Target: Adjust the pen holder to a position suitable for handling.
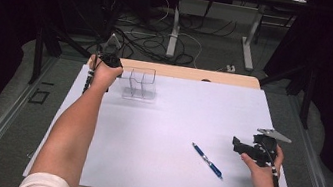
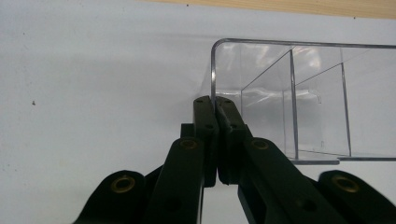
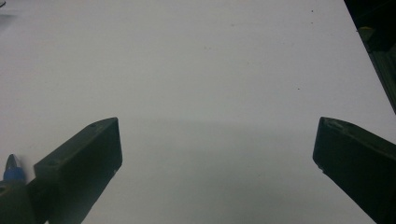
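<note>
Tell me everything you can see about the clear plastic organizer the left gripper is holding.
The clear organizer looks like transparent acrylic, with thin upright walls, a rounded top corner and inner dividers forming compartments that look empty. It stands upright near the far left of the white tabletop. The left gripper has its jaws shut on the end wall's edge.

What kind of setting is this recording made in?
Probably a lab or recording workspace: a white table inside a dark frame, loose cables across the floor behind, and a few props laid out, a clear plastic organizer and a blue pen.
</note>
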Demonstrator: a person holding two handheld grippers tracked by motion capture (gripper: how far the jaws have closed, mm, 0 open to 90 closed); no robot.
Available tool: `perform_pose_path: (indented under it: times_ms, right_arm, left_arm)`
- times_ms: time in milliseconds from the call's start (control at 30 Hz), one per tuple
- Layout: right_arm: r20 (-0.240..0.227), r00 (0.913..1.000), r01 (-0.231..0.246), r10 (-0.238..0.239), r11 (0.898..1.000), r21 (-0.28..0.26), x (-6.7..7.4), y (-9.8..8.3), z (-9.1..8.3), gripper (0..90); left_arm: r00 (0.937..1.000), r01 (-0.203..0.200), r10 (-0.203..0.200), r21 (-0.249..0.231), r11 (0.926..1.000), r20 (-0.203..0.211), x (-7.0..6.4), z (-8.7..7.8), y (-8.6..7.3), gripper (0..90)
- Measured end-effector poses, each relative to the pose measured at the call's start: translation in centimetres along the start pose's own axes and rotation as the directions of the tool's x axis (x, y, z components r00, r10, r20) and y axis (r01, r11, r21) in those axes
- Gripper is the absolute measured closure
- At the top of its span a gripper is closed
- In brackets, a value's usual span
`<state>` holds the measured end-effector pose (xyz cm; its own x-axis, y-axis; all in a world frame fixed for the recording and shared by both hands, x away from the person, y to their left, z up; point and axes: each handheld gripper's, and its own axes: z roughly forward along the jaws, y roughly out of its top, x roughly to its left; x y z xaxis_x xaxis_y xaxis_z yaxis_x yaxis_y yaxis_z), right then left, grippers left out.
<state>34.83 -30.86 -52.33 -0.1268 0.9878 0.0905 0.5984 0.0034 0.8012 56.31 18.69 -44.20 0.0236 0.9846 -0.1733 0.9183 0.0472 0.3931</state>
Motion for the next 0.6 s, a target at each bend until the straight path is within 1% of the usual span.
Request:
perform_pose_path:
  times_ms: [33, 67, 100, 167, 200, 233, 367, 400, 433, 467, 500, 533, 567, 600]
  right_arm:
    - [-0.003, 1.0000, -0.004, 0.004, 1.000, -0.001, 0.0, 0.0, 0.0, 1.0]
    - [-0.003, 1.0000, -0.002, 0.002, 1.000, -0.001, -0.1, 0.0, -0.1, 1.0]
    - [-0.005, 1.0000, -0.002, 0.002, 1.000, -0.002, -0.1, 0.0, -0.1, 1.0]
    - [-0.009, 1.0000, -0.002, 0.003, 1.000, 0.000, -0.1, 0.0, -0.1, 1.0]
    - [-0.012, 0.9999, -0.008, 0.008, 1.000, 0.000, -0.1, 0.0, -0.1, 1.0]
    - [-0.015, 0.9998, -0.009, 0.009, 1.000, 0.001, -0.1, 0.0, -0.1, 1.0]
    - [-0.023, 0.9997, 0.003, -0.003, 1.000, -0.001, -0.1, 0.0, 0.0, 1.0]
    - [-0.030, 0.9996, -0.003, 0.003, 1.000, 0.002, 0.0, 0.0, 0.0, 1.0]
    - [-0.029, 0.9996, 0.000, 0.000, 1.000, 0.000, 0.0, 0.0, 0.0, 1.0]
    - [-0.029, 0.9996, 0.000, 0.000, 1.000, 0.000, 0.0, 0.0, 0.0, 1.0]
    - [-0.031, 0.9995, -0.006, 0.006, 1.000, 0.002, 0.0, 0.0, 0.0, 1.0]
    - [-0.031, 0.9995, -0.001, 0.001, 1.000, 0.001, 0.0, 0.0, 0.0, 1.1]
    - [-0.031, 0.9995, -0.001, 0.002, 1.000, 0.001, 0.0, 0.0, 0.1, 1.1]
    - [-0.031, 0.9995, -0.001, 0.002, 1.000, 0.001, 0.0, 0.0, 0.1, 1.1]
  left_arm:
    - [1.0000, -0.005, 0.005, 0.005, 1.0000, -0.003, -0.2, -0.4, -0.2, 89.1]
    - [1.0000, -0.005, 0.005, 0.005, 1.0000, -0.003, -0.2, -0.4, -0.2, 89.1]
    - [1.0000, 0.000, 0.000, 0.004, 1.0000, 0.003, -0.6, -0.8, -0.5, 89.1]
    - [1.0000, 0.002, -0.002, 0.002, 1.0000, 0.007, -0.9, -1.0, -0.6, 89.1]
    - [0.9999, 0.006, -0.006, -0.003, 1.0000, 0.012, -1.5, -1.3, -0.9, 89.1]
    - [0.9999, 0.006, -0.006, -0.003, 1.0000, 0.012, -1.5, -1.3, -0.9, 89.1]
    - [0.9998, 0.013, -0.013, -0.008, 0.9999, 0.015, -3.0, -2.0, -1.6, 89.0]
    - [0.9997, 0.015, -0.015, -0.010, 0.9998, 0.018, -3.3, -2.0, -1.8, 89.0]
    - [0.9996, 0.021, -0.020, -0.010, 0.9997, 0.019, -4.0, -2.2, -2.1, 89.1]
    - [0.9996, 0.021, -0.020, -0.010, 0.9997, 0.019, -4.0, -2.2, -2.1, 89.0]
    - [0.9996, 0.023, -0.023, -0.007, 0.9997, 0.018, -4.3, -2.3, -2.3, 89.0]
    - [0.9996, 0.019, -0.019, 0.000, 0.9998, 0.021, -4.9, -2.3, -2.7, 89.0]
    - [0.9997, 0.015, -0.015, -0.004, 0.9999, 0.020, -5.2, -2.2, -2.8, 89.0]
    - [0.9997, 0.015, -0.015, -0.004, 0.9999, 0.020, -5.2, -2.2, -2.8, 89.0]
